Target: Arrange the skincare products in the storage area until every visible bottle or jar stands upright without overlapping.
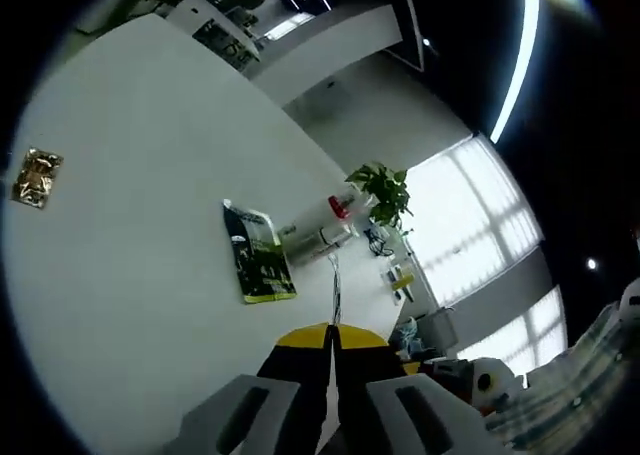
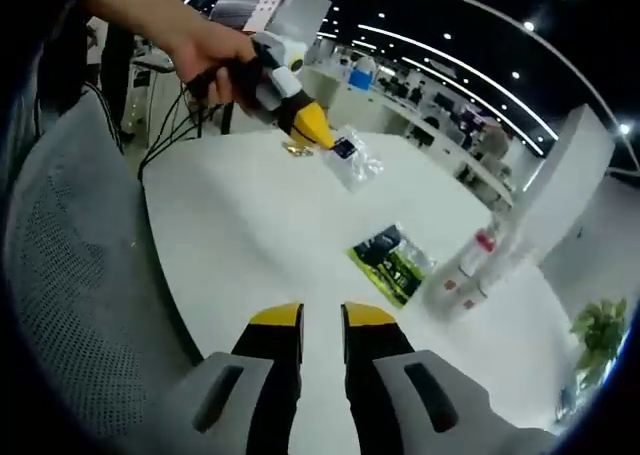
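In the left gripper view, the left gripper [image 1: 330, 340] rises from the bottom with its two yellow-tipped jaws pressed together, closed on nothing; beyond the tips lies a white table [image 1: 140, 225]; on it, just past the jaws, a green and black sachet [image 1: 258, 252] lies flat; far to the left a small golden packet [image 1: 37, 177] lies alone, well apart from the sachet; to the right of the sachet, near the far edge of the table, some skincare bottles [image 1: 322, 237] lie on their sides, one with a red cap [image 1: 339, 207]; what is inside them I cannot tell; behind them stands a green plant [image 1: 383, 193] before bright windows.

In the right gripper view, the right gripper [image 2: 321, 325] shows its yellow-tipped jaws a little apart, with a narrow gap and nothing between them, so they are slightly open and empty; on the white table [image 2: 250, 235] ahead, the green and black sachet [image 2: 391, 262] lies flat; to its right the clear skincare bottles [image 2: 468, 270] lie tilted on their sides, touching each other, not upright; at the far side, a person's hand [image 2: 205, 50] holds the left gripper [image 2: 318, 133], whose yellow tip points down at the table, just beside a clear plastic packet [image 2: 352, 159] with something dark inside; a grey mesh chair [image 2: 70, 265] stands at the left of the table.
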Available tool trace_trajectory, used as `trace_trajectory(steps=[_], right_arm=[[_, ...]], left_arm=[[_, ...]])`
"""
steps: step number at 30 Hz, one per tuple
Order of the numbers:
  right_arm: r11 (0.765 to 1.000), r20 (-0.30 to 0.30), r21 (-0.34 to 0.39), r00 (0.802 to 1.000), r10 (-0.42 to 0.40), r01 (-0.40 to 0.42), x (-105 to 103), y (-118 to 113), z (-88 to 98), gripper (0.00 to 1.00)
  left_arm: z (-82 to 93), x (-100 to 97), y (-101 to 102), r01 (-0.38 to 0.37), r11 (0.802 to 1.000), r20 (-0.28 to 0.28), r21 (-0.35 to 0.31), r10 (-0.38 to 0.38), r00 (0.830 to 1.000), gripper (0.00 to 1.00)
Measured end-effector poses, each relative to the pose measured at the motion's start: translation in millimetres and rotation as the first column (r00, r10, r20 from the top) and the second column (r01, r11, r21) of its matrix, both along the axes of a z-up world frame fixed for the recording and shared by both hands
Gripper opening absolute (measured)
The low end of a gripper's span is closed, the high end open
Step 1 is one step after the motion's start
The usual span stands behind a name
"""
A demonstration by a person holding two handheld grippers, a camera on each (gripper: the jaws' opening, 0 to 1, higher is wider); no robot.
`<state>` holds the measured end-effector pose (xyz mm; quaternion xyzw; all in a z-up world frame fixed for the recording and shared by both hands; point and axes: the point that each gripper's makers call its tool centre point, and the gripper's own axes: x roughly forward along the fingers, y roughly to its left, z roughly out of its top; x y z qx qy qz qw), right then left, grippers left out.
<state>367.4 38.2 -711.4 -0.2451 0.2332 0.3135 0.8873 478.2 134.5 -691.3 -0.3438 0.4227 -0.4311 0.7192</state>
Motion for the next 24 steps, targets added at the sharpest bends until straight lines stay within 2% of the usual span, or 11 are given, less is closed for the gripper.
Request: trace_trajectory(steps=[3, 5, 9, 14, 17, 20, 24], right_arm=[[0.999, 0.003, 0.019, 0.999, -0.044, 0.044, 4.2, -6.6, 2.0, 0.18], [0.998, -0.003, 0.009, 0.998, -0.060, 0.060, 5.7, -10.6, -0.4, 0.18], [0.997, -0.001, -0.008, 0.997, -0.079, 0.079, 6.9, -14.9, -2.5, 0.21], [0.997, -0.021, -0.021, 0.997, -0.079, 0.079, 6.1, -15.2, -7.9, 0.22], [0.996, -0.024, -0.029, 0.996, -0.089, 0.088, 7.3, -16.3, -8.3, 0.22], [0.994, -0.031, -0.034, 0.994, -0.102, 0.101, 8.2, -18.7, -10.0, 0.22], [0.992, -0.030, -0.069, 0.994, -0.106, 0.104, 8.9, -22.1, -13.3, 0.22]], left_arm=[[-8.6, 22.7, -3.2, 0.009, 1.000, -0.021, 0.021, -0.009, 1.000, 0.01], [-17.6, 37.9, -2.1, 0.009, 0.998, -0.021, 0.061, -0.007, 1.000, 0.00], [-33.2, 63.2, -2.9, 0.005, 0.997, -0.067, 0.079, 0.000, 0.998, 0.00], [-47.4, 83.0, -9.1, 0.019, 0.995, -0.099, 0.094, -0.010, 0.995, 0.01], [-62.0, 95.1, -7.2, 0.004, 0.991, -0.153, 0.132, 0.016, 0.988, 0.01], [-71.3, 109.4, -7.7, 0.000, 0.992, -0.179, 0.125, 0.023, 0.984, 0.01], [-80.8, 116.2, -12.3, 0.036, 0.989, -0.202, 0.144, -0.006, 0.979, 0.01]])
